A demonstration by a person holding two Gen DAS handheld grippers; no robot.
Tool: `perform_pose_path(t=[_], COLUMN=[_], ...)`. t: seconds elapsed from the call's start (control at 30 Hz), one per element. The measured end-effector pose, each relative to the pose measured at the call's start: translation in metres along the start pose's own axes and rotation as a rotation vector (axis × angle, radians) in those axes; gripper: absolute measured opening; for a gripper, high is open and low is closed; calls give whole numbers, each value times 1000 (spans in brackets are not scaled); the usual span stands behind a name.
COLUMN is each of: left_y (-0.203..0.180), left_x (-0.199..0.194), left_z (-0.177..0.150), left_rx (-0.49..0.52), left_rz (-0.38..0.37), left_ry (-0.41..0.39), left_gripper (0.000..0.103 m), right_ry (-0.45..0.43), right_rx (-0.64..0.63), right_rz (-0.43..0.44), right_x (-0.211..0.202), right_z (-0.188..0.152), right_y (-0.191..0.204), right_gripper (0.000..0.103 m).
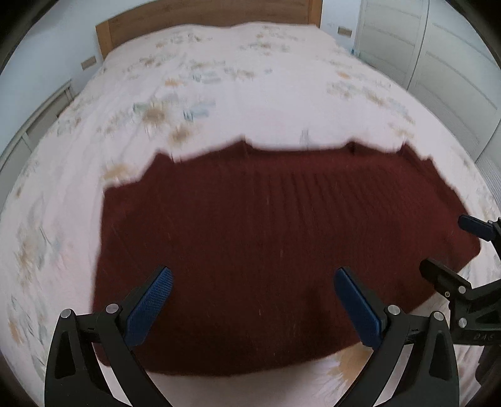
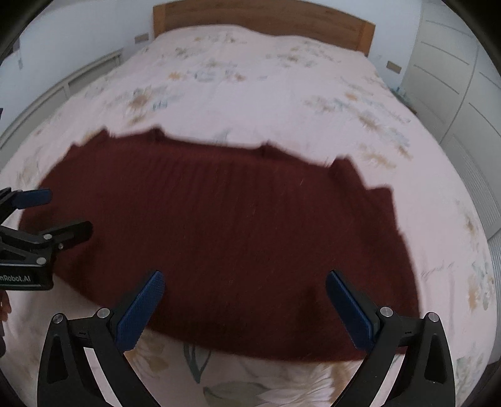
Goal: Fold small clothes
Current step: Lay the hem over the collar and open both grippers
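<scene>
One garment: a dark red knit [image 1: 266,244] is laid out flat on the floral bedspread [image 1: 219,78], spread wide from about 9 to 3 o'clock in both wrist views.
Fold status: looks partly done at best. The top edge at 12 o'clock is stepped and uneven, so a layer may already be doubled over, but blur keeps that from being confirmed.
Left gripper [image 1: 253,306]: jaws are spread wide, nothing is clamped; the knit is only seen below and between the blue pads.
Right gripper [image 2: 244,308]: same deal, jaws wide apart, nothing is pinched, near hem sits under it at 6 o'clock.
Neighbour check: each claw is spotted in the other's view, at 3 o'clock from the left camera, 9 o'clock from the right.
Left to do: probably more folds are needed, since the piece is still wide.
Background: a wooden headboard [image 2: 263,18] is seen at 12 o'clock.
</scene>
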State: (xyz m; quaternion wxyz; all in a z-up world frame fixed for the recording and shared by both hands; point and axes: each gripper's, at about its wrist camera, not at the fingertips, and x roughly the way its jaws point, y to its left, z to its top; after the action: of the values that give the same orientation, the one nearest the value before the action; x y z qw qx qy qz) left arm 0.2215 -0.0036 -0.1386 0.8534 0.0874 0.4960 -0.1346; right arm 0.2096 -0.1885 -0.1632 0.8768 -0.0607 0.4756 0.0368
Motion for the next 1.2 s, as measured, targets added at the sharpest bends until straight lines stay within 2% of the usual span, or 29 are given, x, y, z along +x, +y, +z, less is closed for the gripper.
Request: perform_pose_path(t=[0.1,0.23,0.37,0.53,0.8,0.97,1.07,1.2], left_y=[2,17,42,63,60,67,71,88], left_x=[18,21,18,17,22,17,4,-20], left_z=[-16,-24,-26,-34,-37,-31,-23,-16], left_rx=[7,-9,-49,-60,-69,-63,-70,-115], left_rz=[22,20,73,60,56,-20,-46,-62], left_ry=[44,25,17,32,25,76,100,66], left_gripper=[102,102,102,102,102,102,102,102], right_ry=[11,10,16,11,35,43,37,43], right_rx=[20,78,135,181,174,156,135,104], right_rz=[-2,-16,-29,-11,-19,-29,-39,-63], right_x=[14,17,16,15,16,2,-9,-23], right_z=[-11,-13,-15,-24,-23,-20,-20,-19], right_y=[-10,-35,-68,-88,-81,-74,-72,-67], right_gripper=[103,103,103,103,103,103,103,103])
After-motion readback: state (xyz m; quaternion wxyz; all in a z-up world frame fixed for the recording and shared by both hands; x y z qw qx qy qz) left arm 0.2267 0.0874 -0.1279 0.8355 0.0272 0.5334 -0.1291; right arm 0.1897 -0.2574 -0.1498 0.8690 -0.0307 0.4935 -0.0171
